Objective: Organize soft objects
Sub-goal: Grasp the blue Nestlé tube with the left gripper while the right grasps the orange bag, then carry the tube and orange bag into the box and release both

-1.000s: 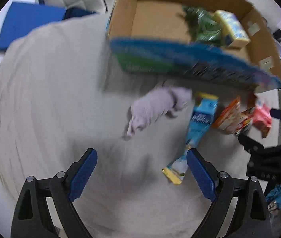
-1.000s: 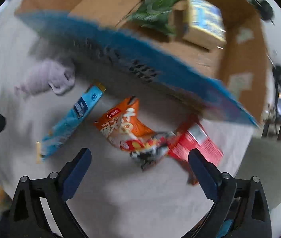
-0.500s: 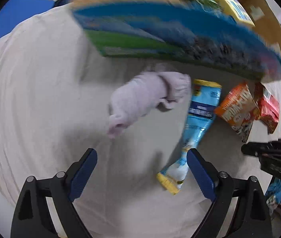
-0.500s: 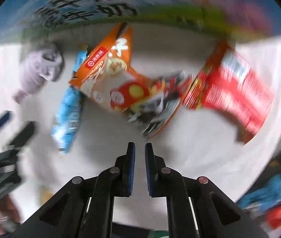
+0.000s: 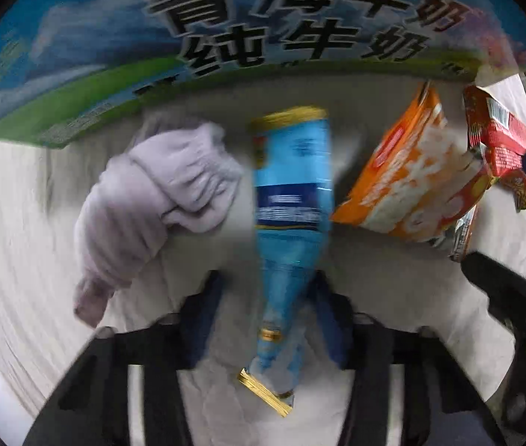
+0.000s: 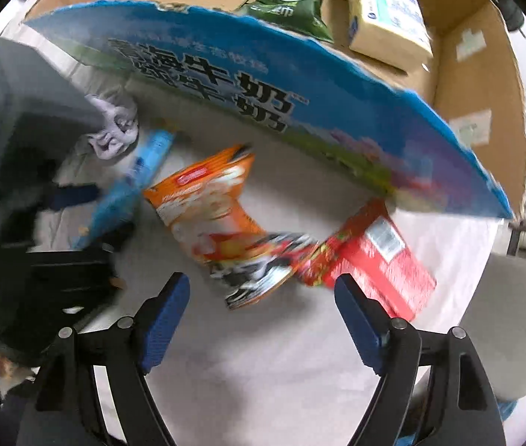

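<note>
- While the left tool (image 5: 268, 310) blurs, its 2 fingers straddle the long blue packet (image 5: 289, 200) on the white cloth (image 5: 21, 245); contact I cannot tell.
- Right tool (image 6: 263, 310) gapes wide over the orange bag (image 6: 207, 200).
- Lilac sock (image 5: 151, 193) lies beside the packet, by the carton (image 6: 300, 111).

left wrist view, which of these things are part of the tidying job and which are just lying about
Job:
- long blue snack packet
- lilac knitted sock
- orange crisp bag
- red foil packet
- printed cardboard box
- left gripper

Lying about:
- pale tablecloth
- grey chair cushion
</note>
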A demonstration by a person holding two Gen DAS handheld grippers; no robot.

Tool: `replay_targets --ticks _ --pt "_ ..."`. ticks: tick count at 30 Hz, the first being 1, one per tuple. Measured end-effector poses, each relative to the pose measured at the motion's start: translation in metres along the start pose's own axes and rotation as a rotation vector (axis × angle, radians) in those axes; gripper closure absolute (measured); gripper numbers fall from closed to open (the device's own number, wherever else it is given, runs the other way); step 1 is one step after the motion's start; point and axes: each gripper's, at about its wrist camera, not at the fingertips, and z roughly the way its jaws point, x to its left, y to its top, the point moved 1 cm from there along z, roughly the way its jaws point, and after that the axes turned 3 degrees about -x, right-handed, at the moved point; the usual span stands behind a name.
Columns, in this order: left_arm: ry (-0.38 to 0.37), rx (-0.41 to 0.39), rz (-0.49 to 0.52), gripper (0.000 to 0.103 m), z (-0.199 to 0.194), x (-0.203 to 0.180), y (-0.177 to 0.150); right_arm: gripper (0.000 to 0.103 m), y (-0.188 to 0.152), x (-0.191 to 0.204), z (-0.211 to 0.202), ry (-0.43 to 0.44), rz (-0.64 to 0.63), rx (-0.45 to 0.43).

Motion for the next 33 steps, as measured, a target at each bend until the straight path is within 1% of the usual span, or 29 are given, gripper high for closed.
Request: replay_targets --ticks 2,4,6,7,8,9,10,11,12,13,14,15,16,17,18,19,20,21,22,23,25,26,27,28,29,30,31,32,33 --pt "-0.015 0.006 -0.049 0.078 0.000 0.009 -0.009 0.020 0.001 0.007 0.009 -0.008 -0.041 0.007" --pt "-0.010 0.005 -0.112 0.078 0.000 0.025 -0.024 0.020 0.005 0.021 0.017 0.014 -0.072 0.014" --pt "-0.014 0.014 -0.167 0.078 0.003 0.037 -0.039 0.020 0.004 0.033 0.025 0.010 -0.092 0.018" --pt "-0.017 0.020 -0.187 0.078 0.005 0.041 -0.046 0.022 0.005 0.038 0.032 0.029 -0.091 0.025" --pt "-0.023 0.024 -0.203 0.078 0.007 0.044 -0.052 0.035 0.006 0.038 0.036 0.042 -0.082 0.034" --pt "-0.030 0.030 -0.218 0.078 0.010 0.047 -0.057 0.037 0.006 0.038 0.039 0.040 -0.058 0.034" --pt "-0.034 0.034 -0.232 0.078 0.013 0.049 -0.061 0.039 0.005 0.035 0.040 0.058 -0.012 0.037" --pt "-0.038 0.035 -0.240 0.077 0.015 0.051 -0.062 0.058 0.004 0.029 0.041 0.083 0.034 0.048" --pt "-0.041 0.033 -0.241 0.077 0.015 0.052 -0.060 0.073 0.003 0.025 0.040 0.113 0.095 0.072" --pt "-0.043 0.033 -0.242 0.077 0.016 0.054 -0.061 0.077 -0.002 0.017 0.038 0.179 0.176 0.101" --pt "-0.044 0.036 -0.246 0.077 0.017 0.054 -0.061 0.079 -0.005 0.014 0.035 0.217 0.218 0.123" --pt "-0.045 0.039 -0.250 0.077 0.018 0.055 -0.061 0.079 -0.011 0.012 0.033 0.251 0.262 0.146" --pt "-0.047 0.040 -0.256 0.077 0.018 0.059 -0.059 0.079 -0.019 0.009 0.032 0.318 0.325 0.182" --pt "-0.048 0.041 -0.262 0.077 0.016 0.067 -0.055 0.079 -0.026 0.009 0.034 0.366 0.361 0.221" --pt "-0.049 0.043 -0.266 0.077 0.011 0.077 -0.045 0.076 -0.032 0.011 0.032 0.387 0.374 0.237" --pt "-0.050 0.044 -0.268 0.077 0.010 0.080 -0.037 0.071 -0.035 0.015 0.024 0.346 0.337 0.195" --pt "-0.050 0.041 -0.270 0.076 0.010 0.081 -0.036 0.052 -0.034 0.018 0.016 0.275 0.286 0.145" --pt "-0.048 0.032 -0.274 0.076 0.008 0.083 -0.033 0.031 -0.033 0.025 0.004 0.177 0.233 0.085" --pt "-0.044 0.025 -0.277 0.077 0.004 0.085 -0.031 0.025 -0.031 0.030 -0.006 0.115 0.200 0.022" --pt "-0.039 0.023 -0.280 0.077 -0.003 0.086 -0.028 0.023 -0.028 0.033 -0.012 0.113 0.186 -0.013" --pt "-0.021 0.007 -0.300 0.077 -0.011 0.093 -0.031 0.023 -0.023 0.044 -0.015 0.127 0.156 -0.052" --pt "-0.015 0.003 -0.305 0.077 -0.010 0.096 -0.036 0.023 -0.017 0.047 -0.011 0.113 0.142 -0.050" --pt "-0.014 -0.001 -0.320 0.077 -0.008 0.101 -0.038 0.023 -0.004 0.054 -0.005 0.094 0.128 -0.049" --pt "-0.016 -0.001 -0.328 0.077 -0.008 0.104 -0.040 0.023 -0.001 0.061 0.004 0.074 0.117 -0.042" --pt "-0.014 0.000 -0.333 0.077 -0.007 0.107 -0.041 0.024 0.006 0.077 0.012 0.058 0.115 -0.028" --pt "-0.009 -0.007 -0.341 0.078 -0.007 0.110 -0.043 0.029 0.008 0.081 0.021 0.046 0.124 -0.010" --pt "-0.003 -0.012 -0.340 0.078 -0.007 0.112 -0.044 0.041 0.007 0.085 0.032 0.026 0.137 0.026" --pt "0.002 -0.014 -0.339 0.078 -0.008 0.113 -0.045 0.056 0.004 0.088 0.039 0.044 0.166 0.041" --pt "0.004 -0.020 -0.342 0.079 -0.009 0.114 -0.047 0.058 0.004 0.086 0.042 0.055 0.191 0.054"
